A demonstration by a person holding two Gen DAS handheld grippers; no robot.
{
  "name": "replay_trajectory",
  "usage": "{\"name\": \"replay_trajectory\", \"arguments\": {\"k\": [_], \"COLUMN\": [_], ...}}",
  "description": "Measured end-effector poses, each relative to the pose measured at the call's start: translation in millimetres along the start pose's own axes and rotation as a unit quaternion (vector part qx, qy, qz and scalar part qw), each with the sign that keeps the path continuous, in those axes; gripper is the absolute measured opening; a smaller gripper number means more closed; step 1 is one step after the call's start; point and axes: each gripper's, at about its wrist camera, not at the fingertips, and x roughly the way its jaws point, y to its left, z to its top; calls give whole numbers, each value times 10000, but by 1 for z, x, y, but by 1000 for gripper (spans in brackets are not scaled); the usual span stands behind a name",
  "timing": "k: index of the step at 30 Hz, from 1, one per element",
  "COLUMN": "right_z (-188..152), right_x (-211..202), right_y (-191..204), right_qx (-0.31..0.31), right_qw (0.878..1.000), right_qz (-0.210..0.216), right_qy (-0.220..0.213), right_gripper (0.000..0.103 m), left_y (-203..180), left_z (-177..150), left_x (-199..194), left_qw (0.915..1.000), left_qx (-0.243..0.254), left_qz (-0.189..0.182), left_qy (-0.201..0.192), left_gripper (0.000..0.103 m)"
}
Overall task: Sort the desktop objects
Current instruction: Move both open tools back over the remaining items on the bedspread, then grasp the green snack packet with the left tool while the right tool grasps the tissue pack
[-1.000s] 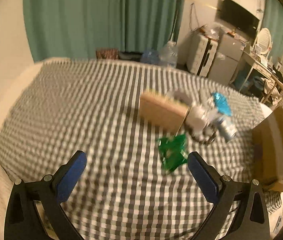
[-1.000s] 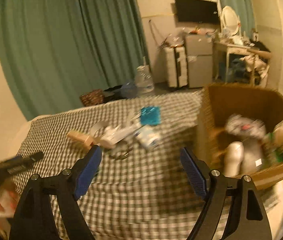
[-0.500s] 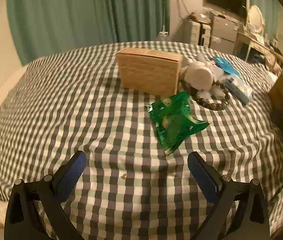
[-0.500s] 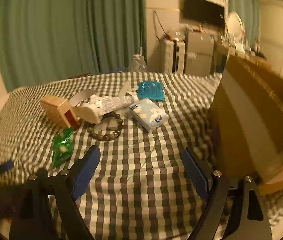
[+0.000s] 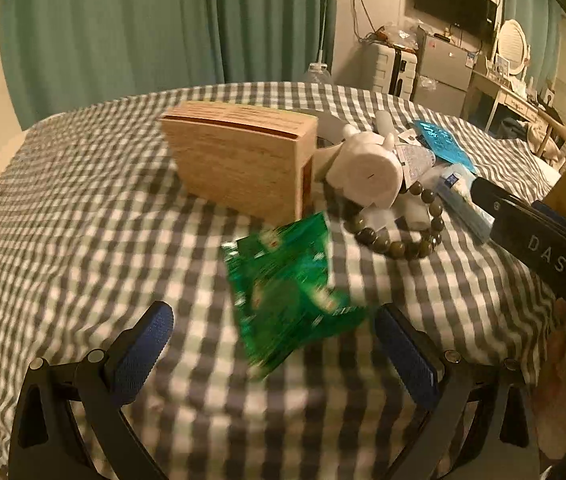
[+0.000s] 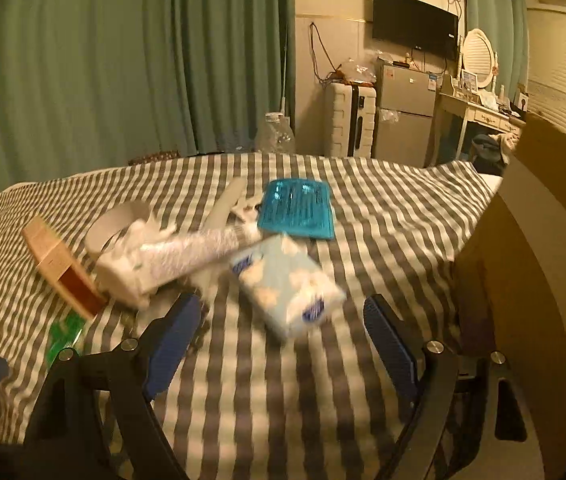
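A surface covered with a grey-and-white checked cloth [image 5: 83,208] is shown, on which a cluster of small objects is gathered. The left gripper [image 5: 273,344], with black arms and blue ribbed pads, is held wide apart above the cloth; a crumpled green foil snack packet [image 5: 291,288] is seen lying flat between and just ahead of its fingertips, untouched by either pad. Behind the packet a light wooden rectangular box [image 5: 243,164] is stood on edge. Just to the right of the box a white plastic toy-like object [image 5: 367,176] is seen, and against it a bracelet of dark round beads [image 5: 403,236] is laid on the cloth. Beyond these, a flat turquoise foil pouch [image 5: 441,144] is placed.

In the right wrist view, the right gripper [image 6: 283,336] is likewise spread wide with nothing clasped. A pale blue soft tissue pack with white cloud print [image 6: 287,284] is seen lying on the cloth between and slightly beyond its pads, not in contact with them. A white tube with a wrinkled clear wrapper [image 6: 187,252] is laid beside the pack, and a white ring of tape [image 6: 117,224] is seen behind it. A brown cardboard box [image 6: 543,280] is stood at the right edge of the cloth. Green curtains [image 6: 123,60] are hung behind the scene.
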Motion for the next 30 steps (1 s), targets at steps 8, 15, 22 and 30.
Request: {"name": "replay_trajectory", "arguments": {"k": [8,15,22,30], "right_z": [9,7,2,-1], "right_x": [35,48,43,29], "right_y": [-8,-11,-8,-1], "right_qx": [116,271,231,87], "right_qw": [9994,9978,9985,9991], "right_qz": [275,428,260,188], "right_qy": [174,422,433,383], "right_gripper": [84,81,63,54], "left_y": [2,-1,2,7], "left_z": [3,1,5,5], "left_x": [31,28,19,11], "left_qw": [9993,9996,9998,9998], "left_qx": [-333,-267,-180,-154], "left_qz": [68,17,-5,58], "left_qy": [172,55,-43,77], "left_gripper": [100,73,37,35]}}
